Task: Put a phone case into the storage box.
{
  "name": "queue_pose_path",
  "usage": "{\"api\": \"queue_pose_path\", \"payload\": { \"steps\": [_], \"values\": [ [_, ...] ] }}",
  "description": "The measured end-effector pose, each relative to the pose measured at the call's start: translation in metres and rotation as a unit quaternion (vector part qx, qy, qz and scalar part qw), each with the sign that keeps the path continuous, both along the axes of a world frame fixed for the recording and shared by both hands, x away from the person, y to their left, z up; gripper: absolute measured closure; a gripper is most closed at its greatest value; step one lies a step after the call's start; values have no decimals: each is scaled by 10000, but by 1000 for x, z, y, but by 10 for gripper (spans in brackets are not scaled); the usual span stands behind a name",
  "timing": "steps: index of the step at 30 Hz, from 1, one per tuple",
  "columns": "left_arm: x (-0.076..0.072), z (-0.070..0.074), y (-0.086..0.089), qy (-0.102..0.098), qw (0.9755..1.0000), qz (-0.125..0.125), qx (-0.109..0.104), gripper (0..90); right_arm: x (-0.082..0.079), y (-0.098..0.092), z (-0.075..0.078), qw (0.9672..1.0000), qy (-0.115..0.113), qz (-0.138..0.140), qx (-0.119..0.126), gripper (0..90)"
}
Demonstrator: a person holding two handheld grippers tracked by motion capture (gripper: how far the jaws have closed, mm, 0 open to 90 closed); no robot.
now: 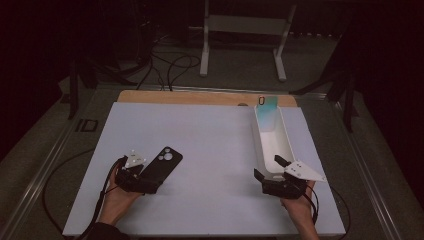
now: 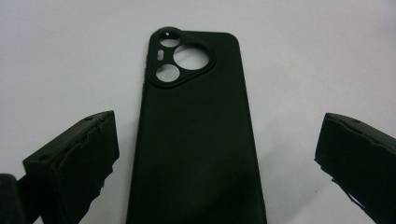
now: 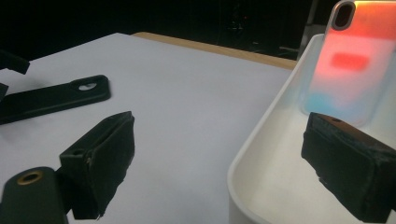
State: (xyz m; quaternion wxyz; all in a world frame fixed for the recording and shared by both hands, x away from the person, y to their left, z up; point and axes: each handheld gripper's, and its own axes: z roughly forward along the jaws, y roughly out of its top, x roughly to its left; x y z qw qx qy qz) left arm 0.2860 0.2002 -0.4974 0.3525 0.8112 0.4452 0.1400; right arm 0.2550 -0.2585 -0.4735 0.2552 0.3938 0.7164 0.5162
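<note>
Black phone case (image 2: 196,140) flat on white tabletop (image 1: 210,150), camera cutouts far end, long axis running straight out between jaws of left claw (image 2: 215,158). Claw wide open, empty, straddling near end. Right claw (image 3: 224,158) open, empty, astride white tray (image 3: 261,177) rim.

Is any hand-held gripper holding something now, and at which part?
Nothing is held. The left hand-held gripper is open around the black phone case; the right hand-held gripper is open at the white tray.

- The phone case (image 2: 196,135) is lying flat on the table (image 1: 210,145), between the left gripper's (image 2: 215,158) spread jaws.
- The tray's (image 3: 261,154) near wall is being straddled by the right gripper's (image 3: 224,158) jaws.
- A second case (image 3: 348,60) is leaning in the tray, beyond the jaw inside it.
</note>
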Motion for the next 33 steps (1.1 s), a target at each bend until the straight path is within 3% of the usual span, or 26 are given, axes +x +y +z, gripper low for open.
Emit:
{"api": "queue_pose_path", "payload": {
  "steps": [12, 21, 33],
  "values": [
    [11, -10, -7, 352, 9991, -34, 241, 4, 0, 0, -1, 10000, 17, -13, 11, 95],
    [15, -18, -10, 622, 9965, -96, 557, 4, 0, 0, -1, 10000, 3, -16, 15, 95],
    [17, -23, -11, 625, 9946, 31, 832, 52, 0, 0, -1, 10000, 10, -11, 18, 95]
  ]
}}
